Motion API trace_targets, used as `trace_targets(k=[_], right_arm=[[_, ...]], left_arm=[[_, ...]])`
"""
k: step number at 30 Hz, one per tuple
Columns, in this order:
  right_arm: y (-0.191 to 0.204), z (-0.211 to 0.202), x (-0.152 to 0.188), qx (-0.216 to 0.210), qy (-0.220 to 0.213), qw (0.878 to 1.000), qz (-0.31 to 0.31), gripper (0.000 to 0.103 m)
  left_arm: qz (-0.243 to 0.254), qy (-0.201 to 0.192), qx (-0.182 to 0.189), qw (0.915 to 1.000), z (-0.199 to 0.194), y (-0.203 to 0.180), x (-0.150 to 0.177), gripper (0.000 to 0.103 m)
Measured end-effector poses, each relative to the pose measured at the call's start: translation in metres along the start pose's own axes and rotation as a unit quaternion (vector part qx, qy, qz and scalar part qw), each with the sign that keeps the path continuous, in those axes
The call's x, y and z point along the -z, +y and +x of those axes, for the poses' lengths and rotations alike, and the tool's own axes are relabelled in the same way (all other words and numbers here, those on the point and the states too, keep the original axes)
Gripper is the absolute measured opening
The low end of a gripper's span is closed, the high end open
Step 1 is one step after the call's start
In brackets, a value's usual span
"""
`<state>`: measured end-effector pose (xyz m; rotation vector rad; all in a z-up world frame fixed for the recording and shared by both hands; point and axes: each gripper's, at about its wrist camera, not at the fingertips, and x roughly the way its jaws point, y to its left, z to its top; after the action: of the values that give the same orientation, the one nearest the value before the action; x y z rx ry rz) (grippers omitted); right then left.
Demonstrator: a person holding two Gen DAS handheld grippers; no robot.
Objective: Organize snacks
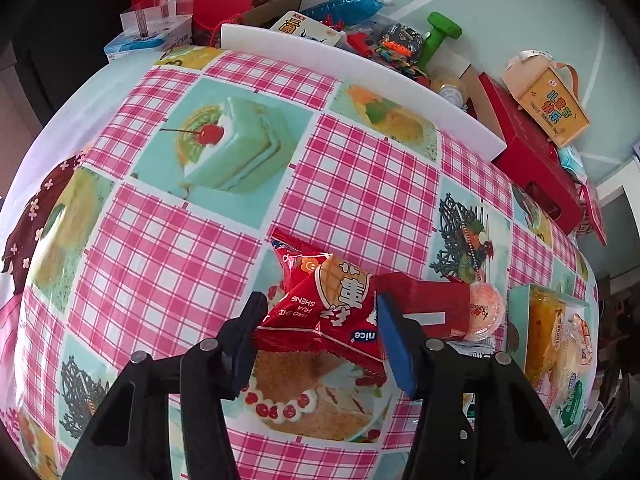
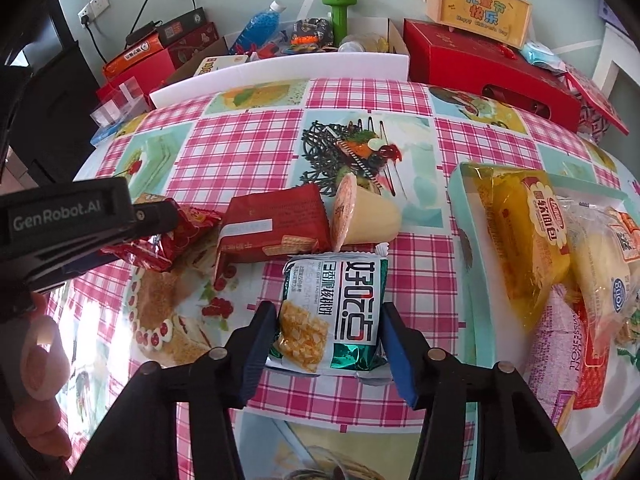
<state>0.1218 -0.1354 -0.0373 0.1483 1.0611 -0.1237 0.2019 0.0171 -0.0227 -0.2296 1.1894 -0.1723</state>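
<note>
Bright, even daylight; sharp centre, strong fisheye bending, dark corners.

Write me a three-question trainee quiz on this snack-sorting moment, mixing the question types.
1. True or false: the right gripper has its fingers on either side of the green-and-white snack packet.
2. Which item lies between the left gripper fingers? A. the pudding cup B. a red peanut packet C. the blue bottle
3. Fill in: the bread packs already sorted sit in a pale ____ tray at the right of the table.

Key: 1 true; 2 B; 3 green.
</note>
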Motion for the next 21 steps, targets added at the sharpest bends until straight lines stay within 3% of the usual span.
trace_targets(k=[5,12,21], right_arm=[[-0.003,-0.005,0.000,0.004,-0.004,1.000,0.002,0.047],[-0.006,-0.011,0.000,-0.004,-0.004,1.000,0.005,0.047],[-0.010,-0.043,-0.001,-0.011,-0.038,0.999,0.007,0.047]], left_arm=[[0.005,-0.003,-0.009,0.9999,-0.006,-0.003,0.002,0.056],[0.007,-0.015,-0.006,0.9998,-0.018,-0.007,0.003,0.055],[0.014,-0.045,0.009,0.9989,-0.045,-0.016,0.003,0.054]])
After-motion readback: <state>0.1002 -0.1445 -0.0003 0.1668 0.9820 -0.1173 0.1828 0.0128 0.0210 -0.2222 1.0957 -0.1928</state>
